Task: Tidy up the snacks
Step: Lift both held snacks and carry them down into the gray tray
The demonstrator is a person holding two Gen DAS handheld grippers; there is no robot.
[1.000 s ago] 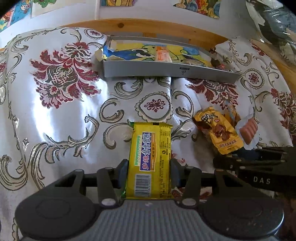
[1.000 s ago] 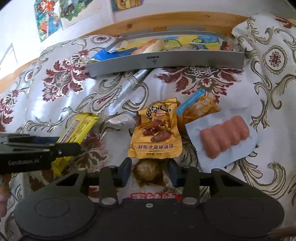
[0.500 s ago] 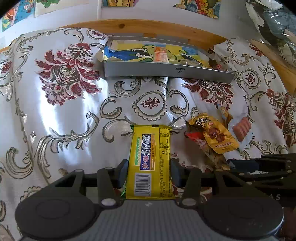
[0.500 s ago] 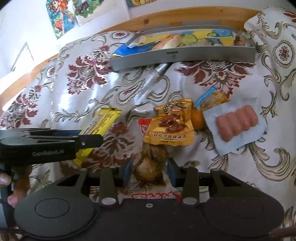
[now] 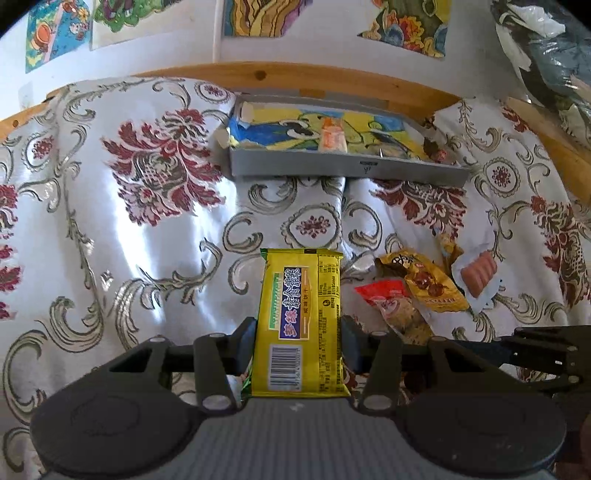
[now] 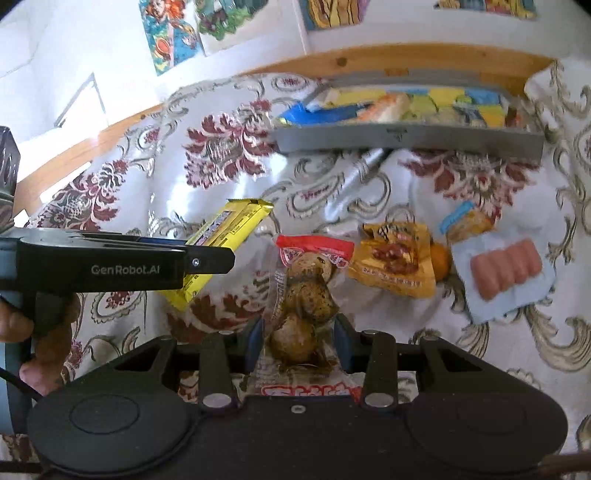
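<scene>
claws both clamped: left claw [image 5: 298,339] grips yellow wafer pack [image 5: 301,321], right claw [image 6: 298,341] grips egg packet [image 6: 304,306].

A glossy floral cloth [image 5: 155,229] in white, red and grey covers the table. Beyond the cloth's far edge runs a wooden rail [image 5: 295,79], and above the rail colourful posters [image 5: 258,16] hang on the white wall [image 6: 92,44].

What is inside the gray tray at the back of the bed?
The gray tray holds a colorful picture liner and an orange snack packet. Its front wall hides whatever lies low behind it.
</scene>
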